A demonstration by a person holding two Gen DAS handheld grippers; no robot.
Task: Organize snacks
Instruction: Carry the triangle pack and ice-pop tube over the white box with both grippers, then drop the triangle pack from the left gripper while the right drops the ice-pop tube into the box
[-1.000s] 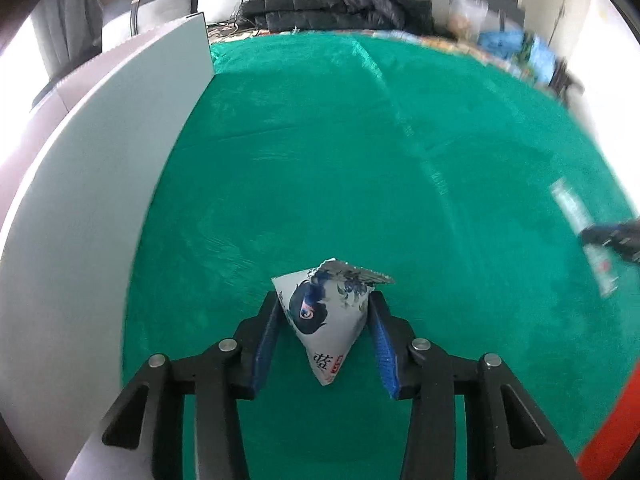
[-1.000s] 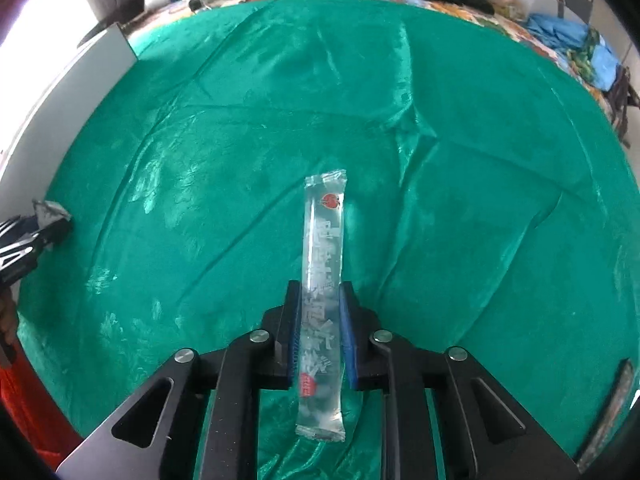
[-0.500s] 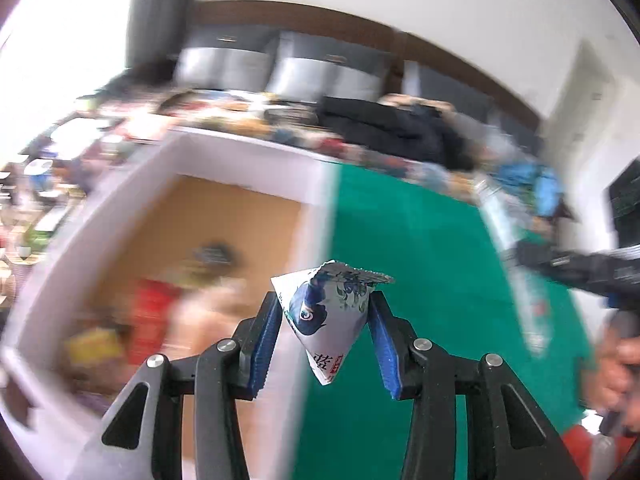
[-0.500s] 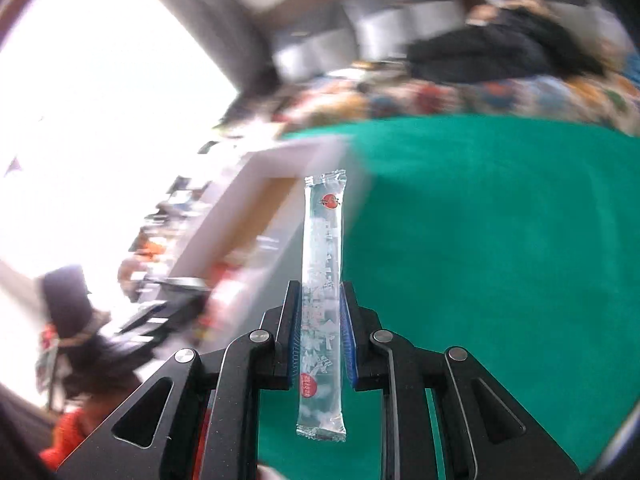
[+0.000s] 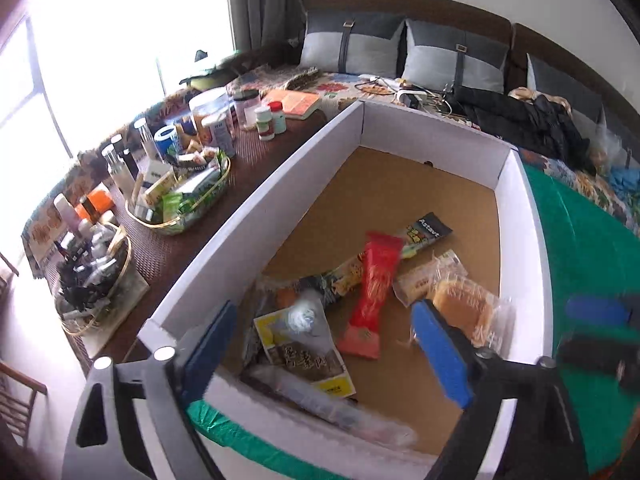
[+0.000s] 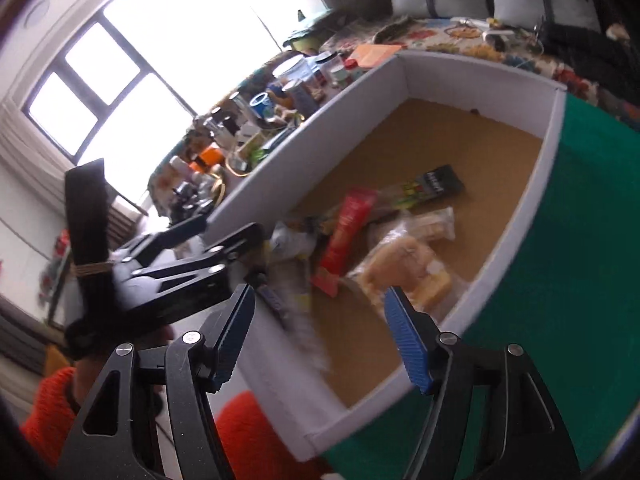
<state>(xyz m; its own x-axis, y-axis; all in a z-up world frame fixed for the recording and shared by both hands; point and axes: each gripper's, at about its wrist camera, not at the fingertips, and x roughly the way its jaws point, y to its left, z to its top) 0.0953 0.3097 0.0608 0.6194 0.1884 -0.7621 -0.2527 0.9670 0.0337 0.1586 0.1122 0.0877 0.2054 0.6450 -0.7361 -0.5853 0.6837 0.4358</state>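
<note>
Blurred snack packets [image 5: 308, 316] in cardboard box [image 5: 520, 216], below opening tongs [image 5: 324, 356].

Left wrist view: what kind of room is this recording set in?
Probably a lived-in home room, a bedroom or living room: grey cushions line a padded backrest, a dark jacket lies on a floral cover, and baskets of household bits crowd the window side.

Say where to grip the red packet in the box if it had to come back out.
Red packet: pinch across its narrow width near the middle, coming from above. It lies flat, long and slim, partly on other wrappers, and the white box walls block side approaches.
</note>
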